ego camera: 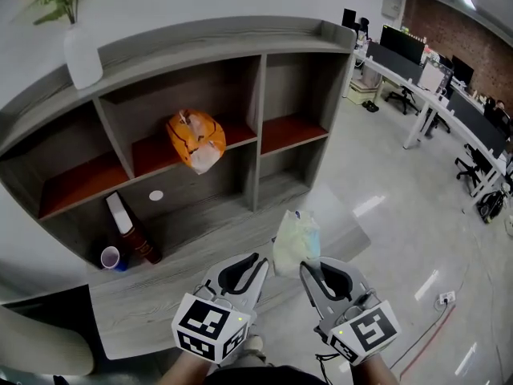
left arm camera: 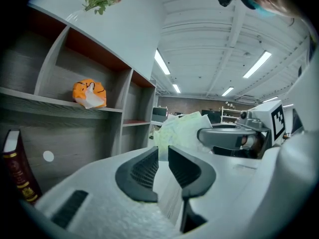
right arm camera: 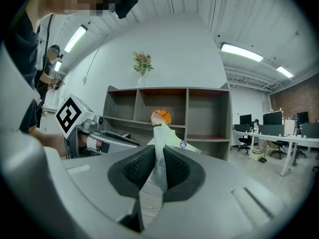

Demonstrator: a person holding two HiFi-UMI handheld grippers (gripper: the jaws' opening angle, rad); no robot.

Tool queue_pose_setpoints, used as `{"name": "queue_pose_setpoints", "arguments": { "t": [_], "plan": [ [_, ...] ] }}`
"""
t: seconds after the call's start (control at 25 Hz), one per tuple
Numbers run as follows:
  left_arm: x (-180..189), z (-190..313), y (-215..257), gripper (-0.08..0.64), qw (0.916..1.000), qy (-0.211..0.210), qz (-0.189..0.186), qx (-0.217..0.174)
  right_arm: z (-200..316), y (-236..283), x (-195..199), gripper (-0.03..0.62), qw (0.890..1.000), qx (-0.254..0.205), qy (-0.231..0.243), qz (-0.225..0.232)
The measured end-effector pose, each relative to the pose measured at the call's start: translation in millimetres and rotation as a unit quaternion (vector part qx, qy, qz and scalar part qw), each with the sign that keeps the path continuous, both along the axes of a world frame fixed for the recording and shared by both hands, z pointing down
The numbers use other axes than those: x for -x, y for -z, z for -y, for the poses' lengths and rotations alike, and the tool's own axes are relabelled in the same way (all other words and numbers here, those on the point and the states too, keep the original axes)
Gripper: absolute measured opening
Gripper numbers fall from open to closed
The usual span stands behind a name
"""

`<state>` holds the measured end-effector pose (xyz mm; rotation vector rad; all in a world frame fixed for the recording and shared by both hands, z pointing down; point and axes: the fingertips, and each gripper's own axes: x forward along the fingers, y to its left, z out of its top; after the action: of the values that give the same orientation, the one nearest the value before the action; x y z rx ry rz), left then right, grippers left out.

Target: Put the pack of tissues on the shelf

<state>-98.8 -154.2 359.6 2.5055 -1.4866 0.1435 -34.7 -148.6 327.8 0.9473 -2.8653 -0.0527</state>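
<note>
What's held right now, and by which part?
Right gripper pinches the pack of tissues by a thin edge of its plastic wrap; the pack sticks out beyond the jaws. Left gripper holds nothing, jaws slightly apart.

Head view steep down on shelf (ego camera: 258, 135); L/R gripper views ~level — same shelf.

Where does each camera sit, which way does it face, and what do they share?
Head view: on the head, steeply down at the shelf; left gripper, right gripper.
Left gripper view: on the left gripper, obliquely at the shelf; its empty fingers.
Right gripper view: on the right gripper, squarely at the shelf; fingers gripping the pack of tissues.
All share the orange bag.
</note>
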Motion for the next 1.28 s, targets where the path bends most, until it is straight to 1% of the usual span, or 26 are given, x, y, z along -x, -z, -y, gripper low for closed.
{"name": "queue_pose_setpoints", "arguments": {
  "t": [0.16, 0.44, 0.64, 0.92, 1.28],
  "plan": [
    [6.1, 12.2, 0.9, 0.052, 0.9999, -0.016, -0.001, -0.002, 15.3, 0.7, 9.5, 0.043, 1.0, -0.003, -0.012, -0.003],
    [12.2, 29.0, 4.3, 0.052, 0.999, -0.04, -0.02, -0.001, 35.7, 5.6, 18.7, 0.043, 0.999, -0.008, -0.031, -0.014],
    [13.8, 43.0, 3.4, 0.052, 0.9987, -0.046, -0.025, -0.002, 53.1, 8.6, 20.4, 0.042, 0.999, -0.019, -0.035, -0.02],
    [14.4, 72.5, 8.2, 0.052, 0.9994, -0.027, -0.018, -0.007, 84.7, 14.3, 18.8, 0.041, 0.999, -0.033, -0.022, -0.017],
    [-2.7, 131.1, 25.5, 0.052, 0.9996, 0.01, -0.012, -0.025, 144.4, 36.8, 4.0, 0.041, 0.998, -0.063, 0.015, -0.01]
  ]
}}
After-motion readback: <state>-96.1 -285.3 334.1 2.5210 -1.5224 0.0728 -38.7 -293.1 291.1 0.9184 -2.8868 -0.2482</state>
